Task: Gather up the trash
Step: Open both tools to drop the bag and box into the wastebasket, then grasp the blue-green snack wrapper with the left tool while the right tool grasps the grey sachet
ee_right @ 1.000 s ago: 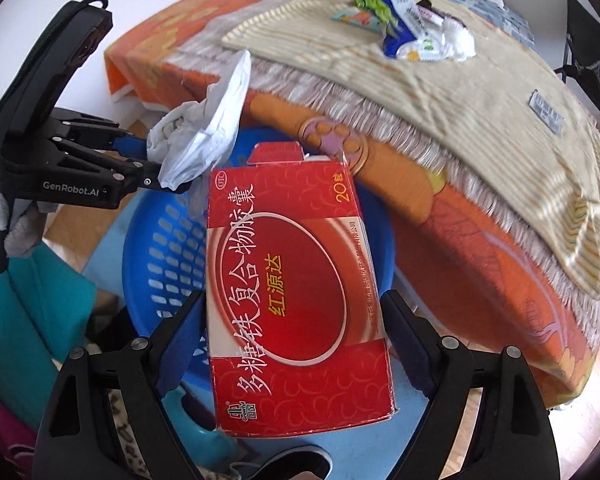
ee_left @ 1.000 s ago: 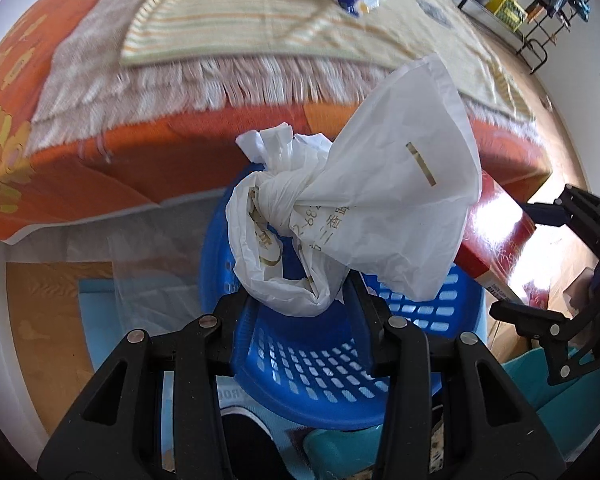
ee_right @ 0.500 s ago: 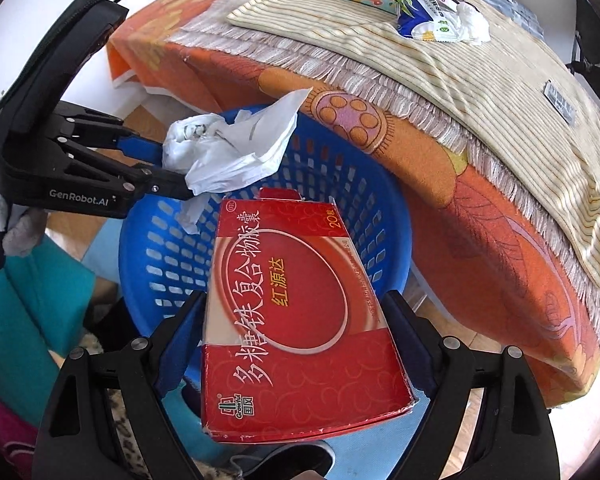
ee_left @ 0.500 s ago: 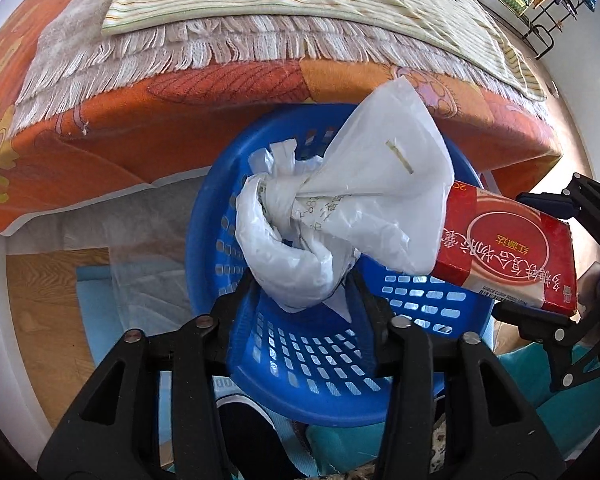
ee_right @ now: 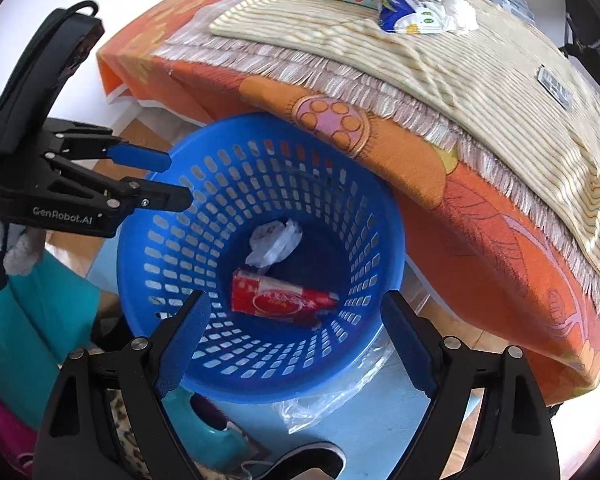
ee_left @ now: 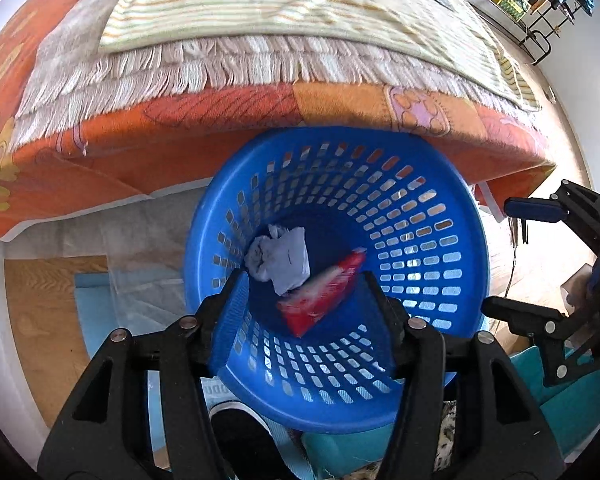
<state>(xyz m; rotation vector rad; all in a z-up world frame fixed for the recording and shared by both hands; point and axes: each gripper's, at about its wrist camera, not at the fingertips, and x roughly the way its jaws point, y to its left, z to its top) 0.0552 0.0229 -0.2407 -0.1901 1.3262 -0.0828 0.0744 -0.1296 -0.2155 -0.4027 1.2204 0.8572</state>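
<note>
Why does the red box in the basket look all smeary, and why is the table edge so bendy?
Left wrist view: the red box is streaked with motion blur inside the blue basket, while the white bag is sharper. Right wrist view: the box looks clearer, and the fisheye lens curves the orange cloth into an arc.

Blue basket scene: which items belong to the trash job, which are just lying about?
Job:
- blue basket
- white bag in it
- red box in it
- wrappers on the bed, likely next
- left tool, opening, nothing between
- right tool, open, empty

Lying about:
- striped blanket
- orange bedspread
- shoe
</note>
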